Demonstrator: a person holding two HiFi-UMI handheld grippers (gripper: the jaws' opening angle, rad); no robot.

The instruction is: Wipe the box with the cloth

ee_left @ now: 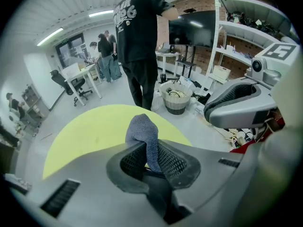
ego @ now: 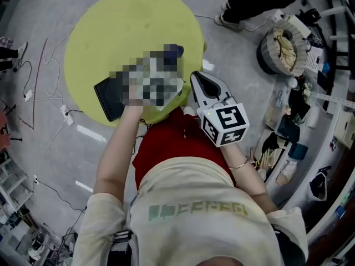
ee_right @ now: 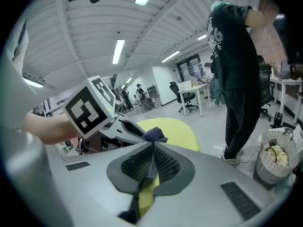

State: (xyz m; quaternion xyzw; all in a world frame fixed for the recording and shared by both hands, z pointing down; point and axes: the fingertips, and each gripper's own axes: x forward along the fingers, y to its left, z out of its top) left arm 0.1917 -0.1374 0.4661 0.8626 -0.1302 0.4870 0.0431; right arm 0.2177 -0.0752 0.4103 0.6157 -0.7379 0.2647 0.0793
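A round yellow table stands below me, and a flat dark box lies near its front edge. In the left gripper view my left gripper is shut on a blue-grey cloth, which sticks up above the jaws over the table. A mosaic patch hides most of that gripper in the head view, where only the cloth's end shows, right of the box. My right gripper hovers at the table's right edge, close beside the left one. Its jaws are shut with nothing between them.
A person in dark clothes stands just beyond the table, next to a round basket on the floor. Cables trail over the floor to the left. Shelves and clutter line the right side.
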